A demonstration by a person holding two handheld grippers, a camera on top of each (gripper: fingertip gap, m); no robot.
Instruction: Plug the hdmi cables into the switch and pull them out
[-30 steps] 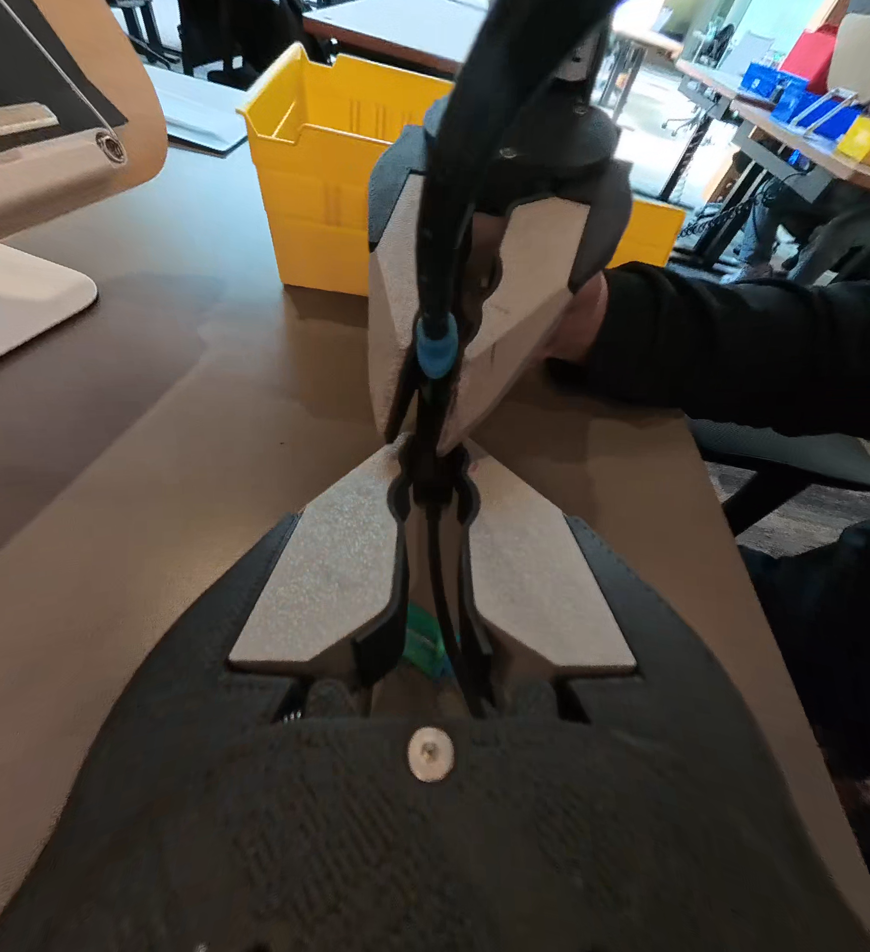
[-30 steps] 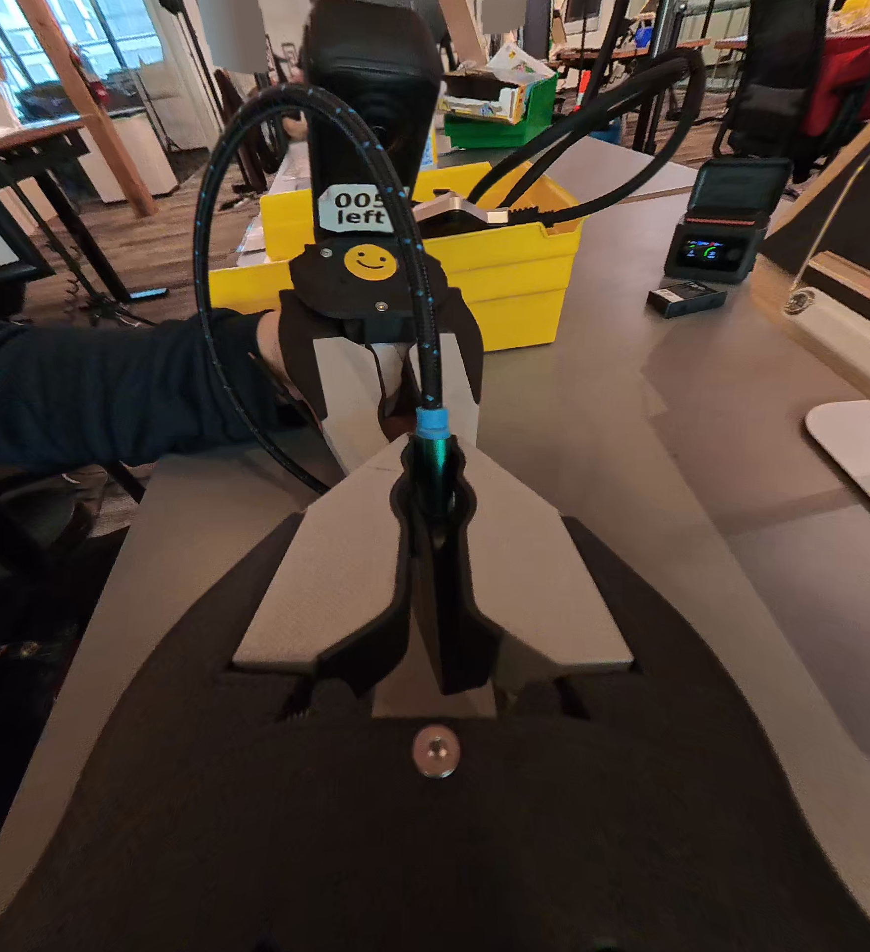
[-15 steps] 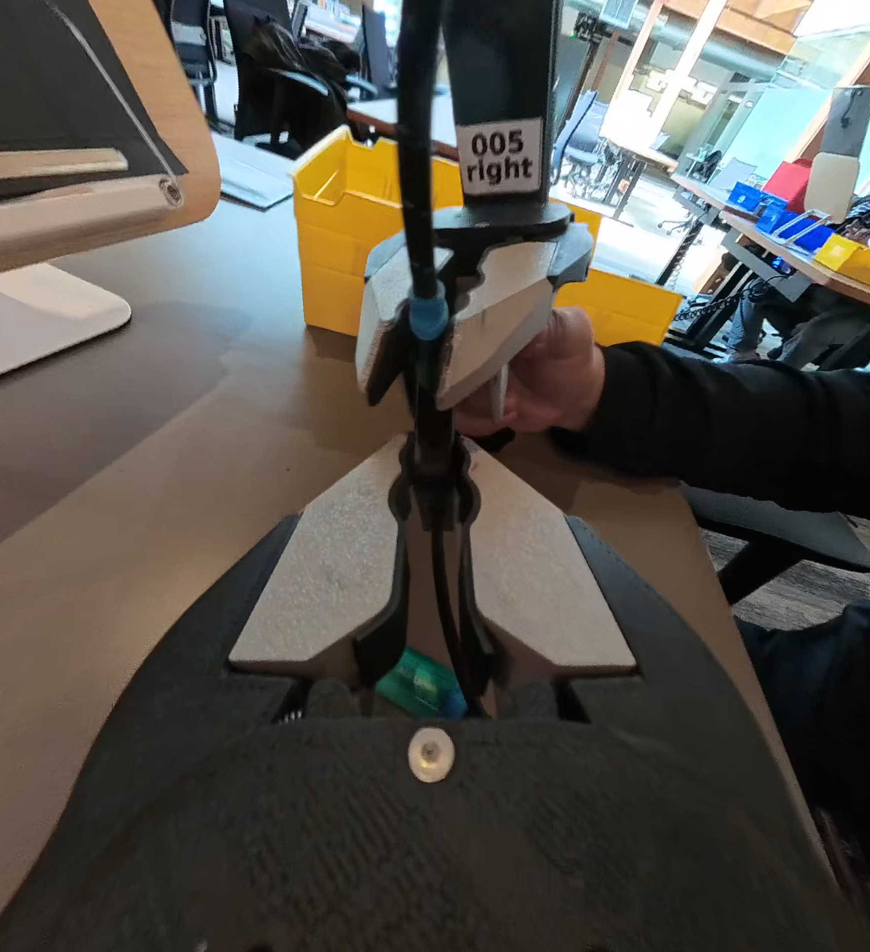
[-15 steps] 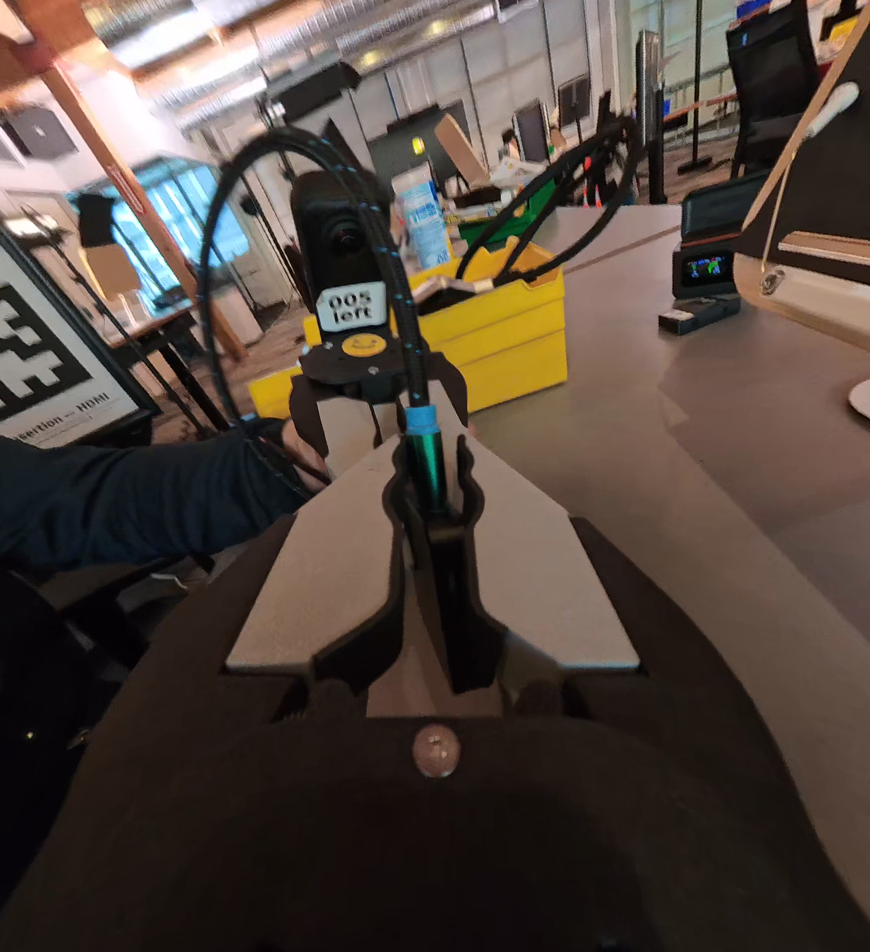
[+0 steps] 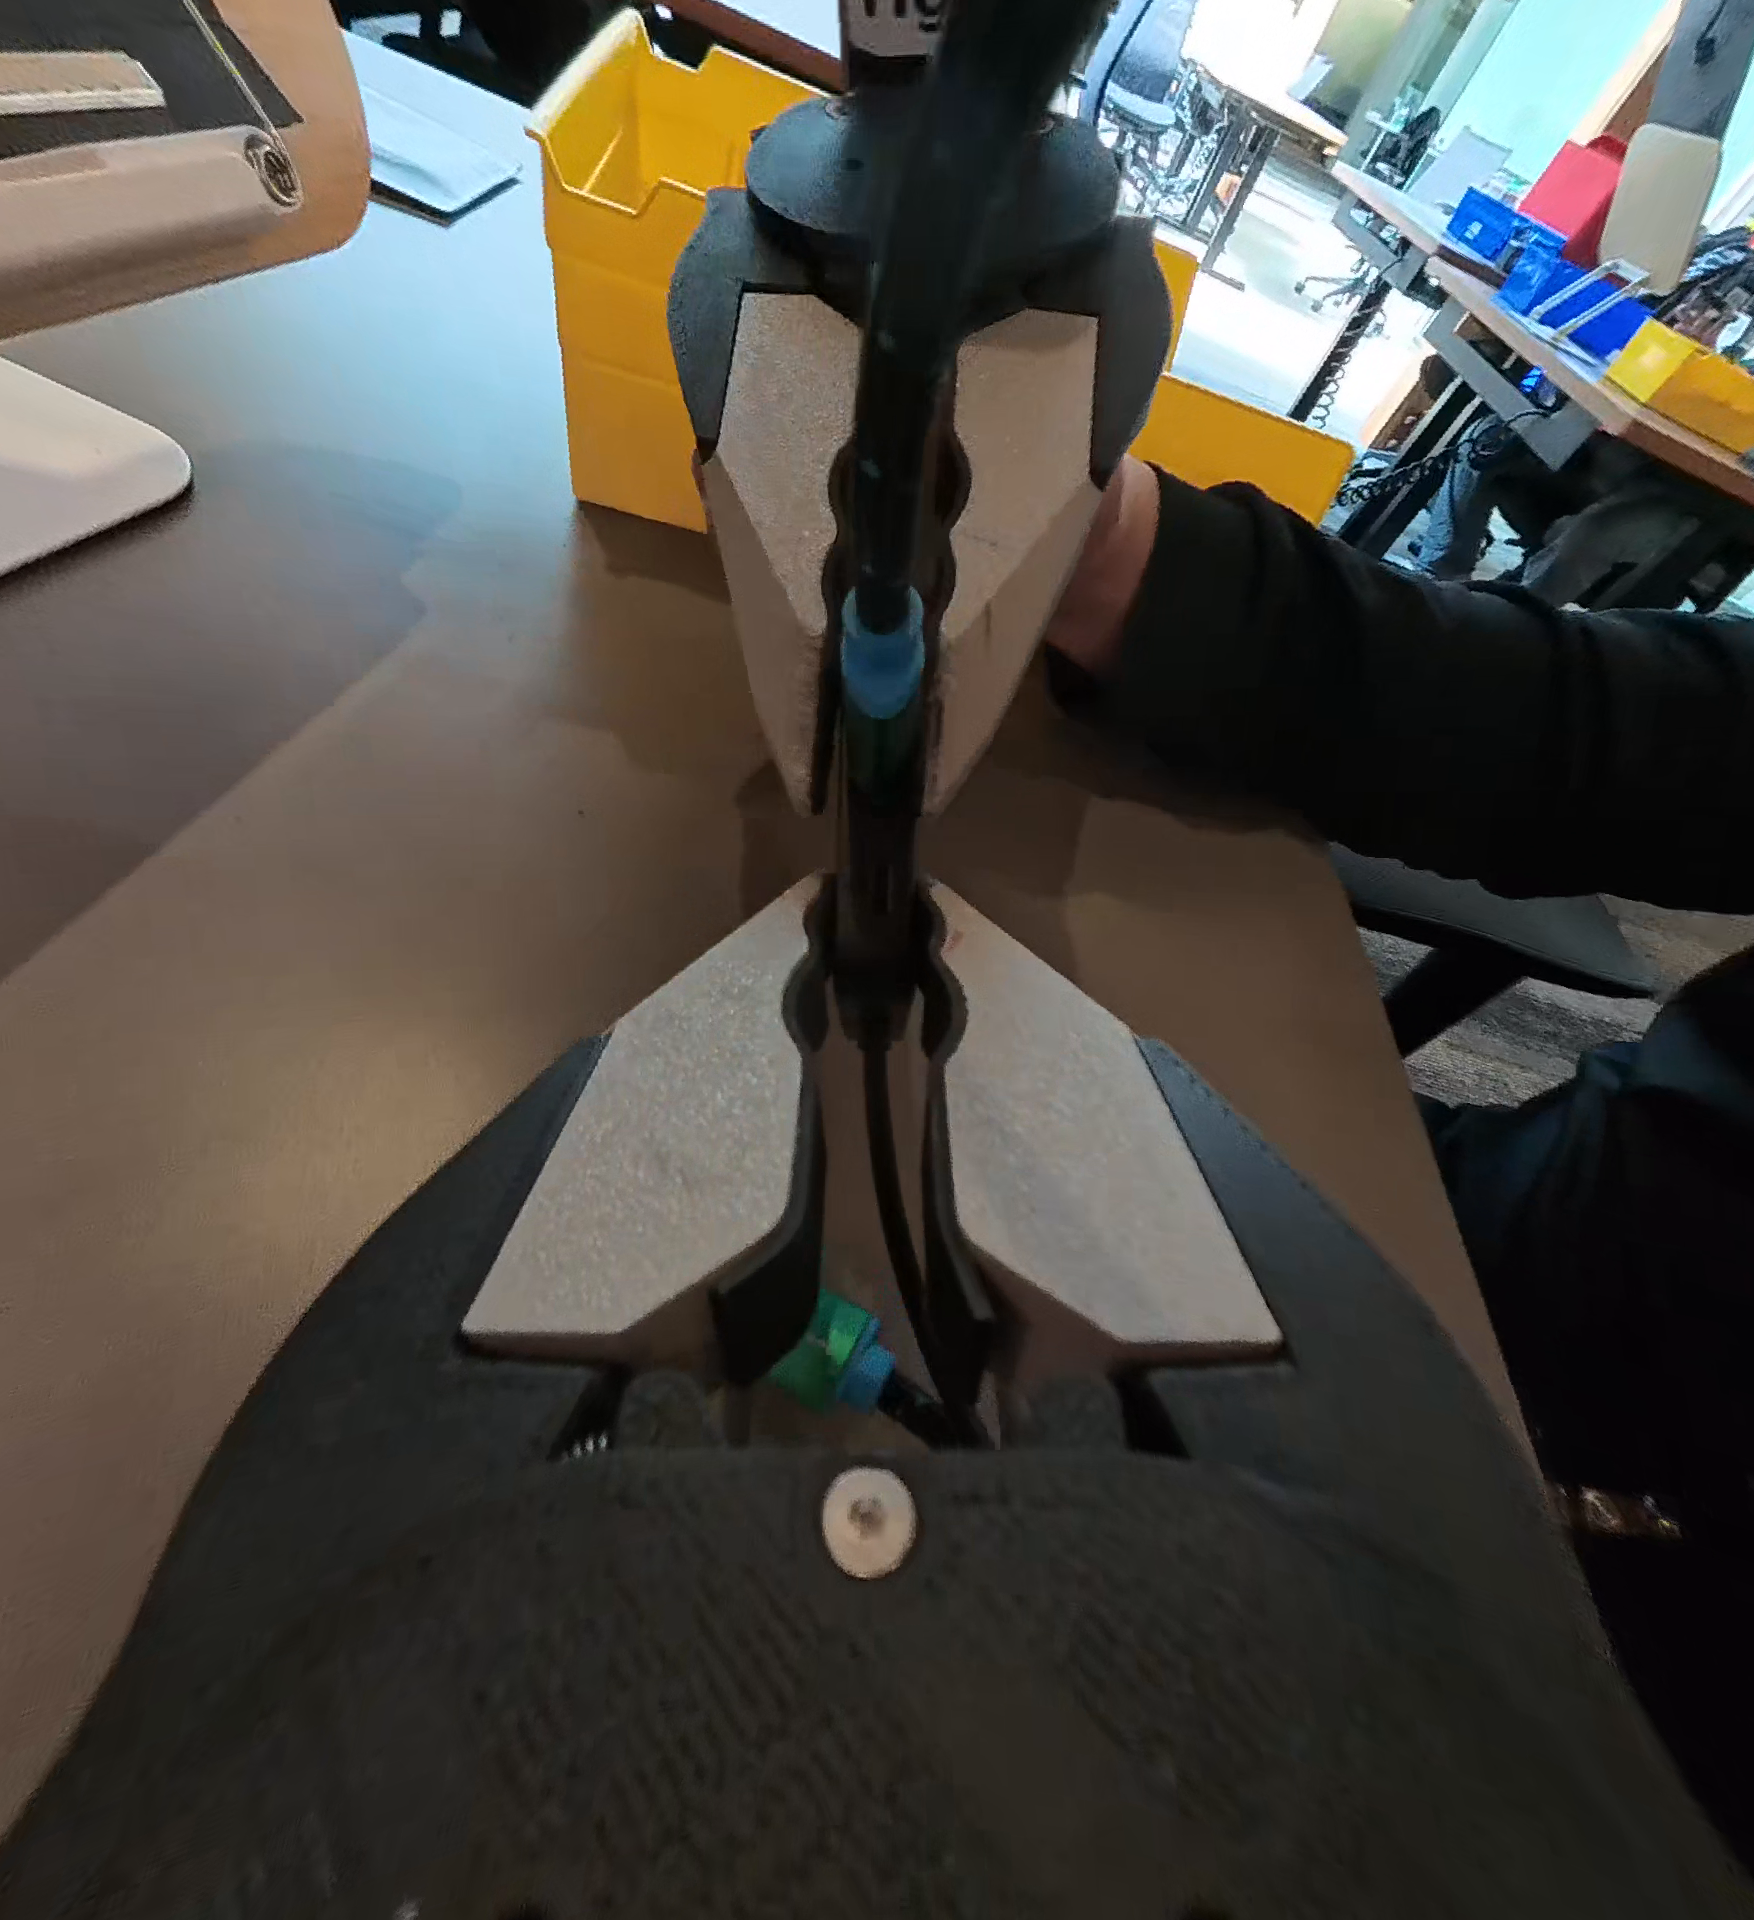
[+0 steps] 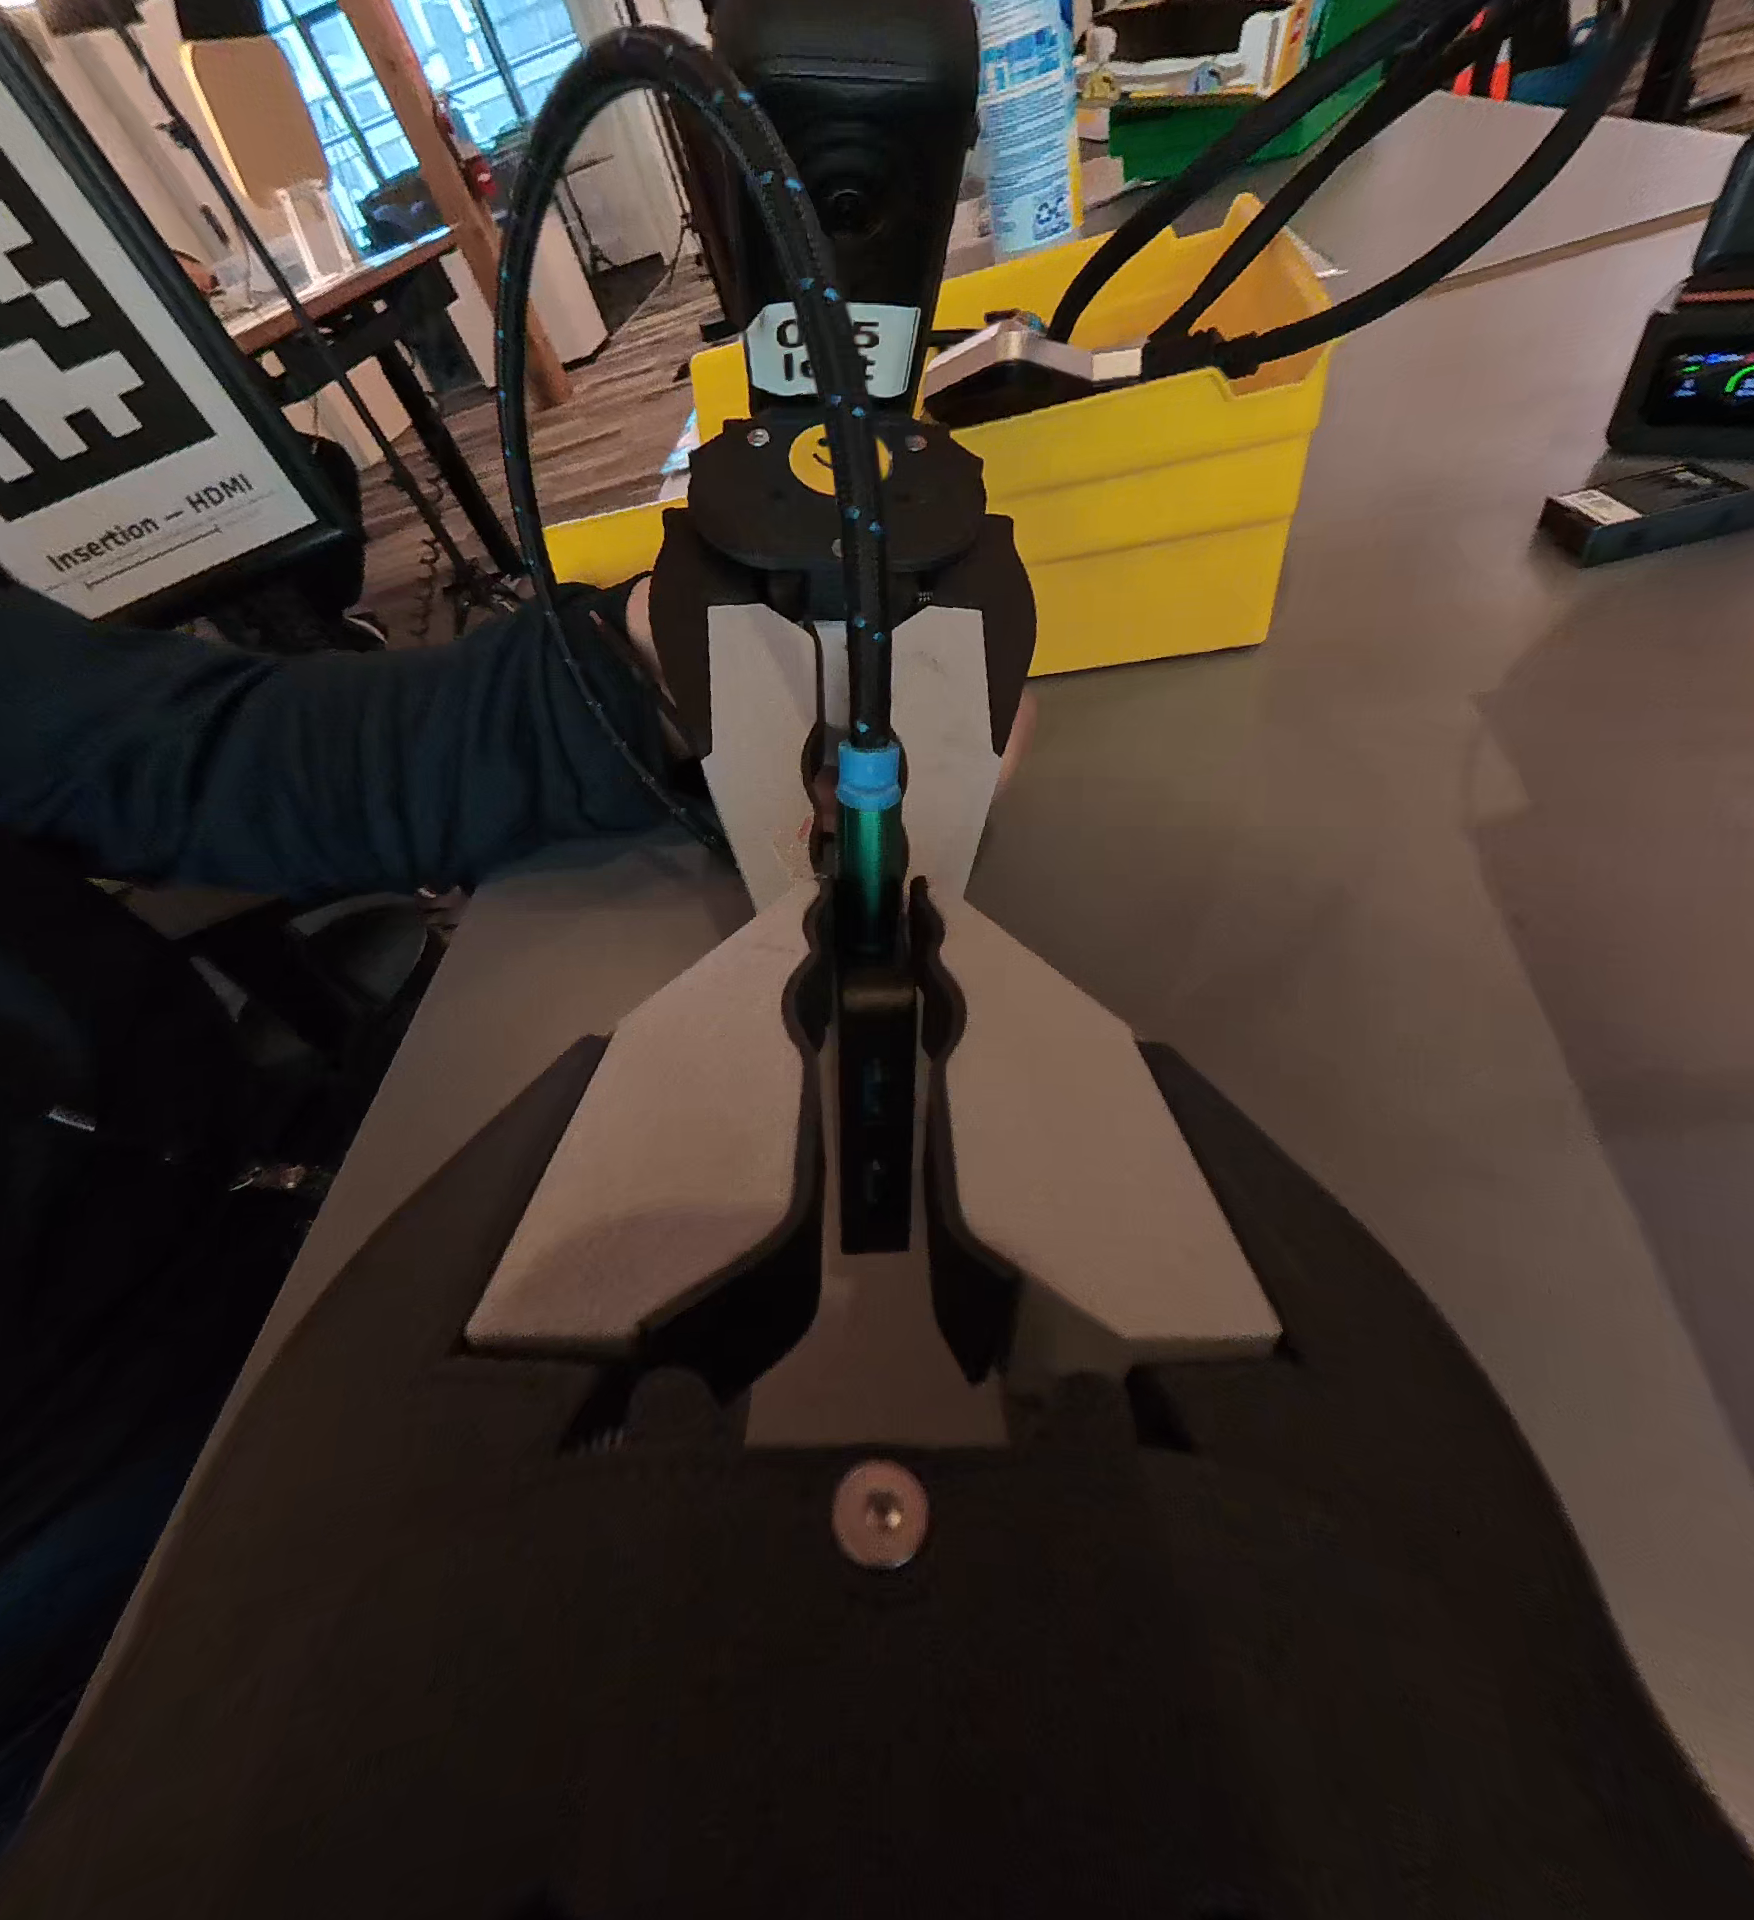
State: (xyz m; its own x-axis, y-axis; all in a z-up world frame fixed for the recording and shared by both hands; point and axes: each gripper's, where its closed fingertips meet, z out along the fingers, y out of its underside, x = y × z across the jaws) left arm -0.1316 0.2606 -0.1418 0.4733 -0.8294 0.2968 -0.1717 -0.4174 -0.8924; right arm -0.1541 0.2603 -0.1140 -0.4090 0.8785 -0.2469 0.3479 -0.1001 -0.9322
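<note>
Teal metal HDMI plug (image 6: 865, 852) w/ a blue collar (image 6: 868, 779) sits end-on in the slim black switch box (image 6: 873, 1143). No gap shows at the joint, so it reads as seated. Right gripper (image 6: 868, 914) is clamped on the switch, which lies lengthwise between its fingers above the grey table (image 6: 1372, 935). Left gripper (image 5: 873, 935) faces it, tips nearly touching, and is closed on a black piece (image 5: 873, 862) just below the plug. Whether that piece is the switch's end or a lead cannot be told. Black braided cable w/ blue flecks (image 6: 857, 540) rises from the collar and loops away overhead. A second green plug w/ blue collar (image 5: 826, 1361) lies loose at the base of the left gripper's fingers, on a thin black lead (image 5: 899, 1195), apparently not in any port. Yellow plastic bin (image 6: 1164, 520) stands behind w/ more cables. Est. progress: one insertion done, its pull-out pending. The second plug seems unplugged, though whether it was already plugged and pulled cannot be told.
</note>
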